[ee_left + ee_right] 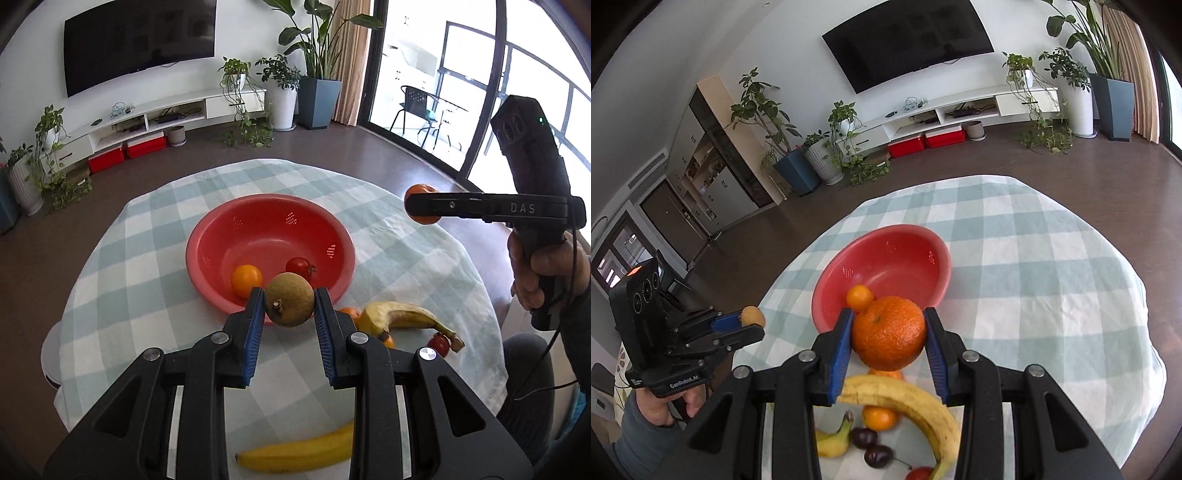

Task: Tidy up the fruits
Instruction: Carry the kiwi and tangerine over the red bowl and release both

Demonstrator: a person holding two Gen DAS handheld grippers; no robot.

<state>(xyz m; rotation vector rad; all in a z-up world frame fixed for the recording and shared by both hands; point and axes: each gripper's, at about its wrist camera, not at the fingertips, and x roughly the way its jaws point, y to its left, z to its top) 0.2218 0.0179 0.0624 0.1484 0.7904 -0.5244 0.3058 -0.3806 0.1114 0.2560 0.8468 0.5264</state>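
Left claw (289,303) clamps a small brown fruit (290,299) just above the near rim of the red bowl (207,236); right claw (888,334) grips an orange (888,332) above the tablecloth. Its lower half hides the bowl's 6 o'clock edge. Only the left view shows the tomato (300,267) inside — beside a small orange fruit (246,279). Bananas (908,402) and cherries (871,448) lie at 6 o'clock, partly cut off by the claw arms.

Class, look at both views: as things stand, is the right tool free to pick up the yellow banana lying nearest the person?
Probably not yet. The right tool is shut on an orange, so it has no free grip for the banana.
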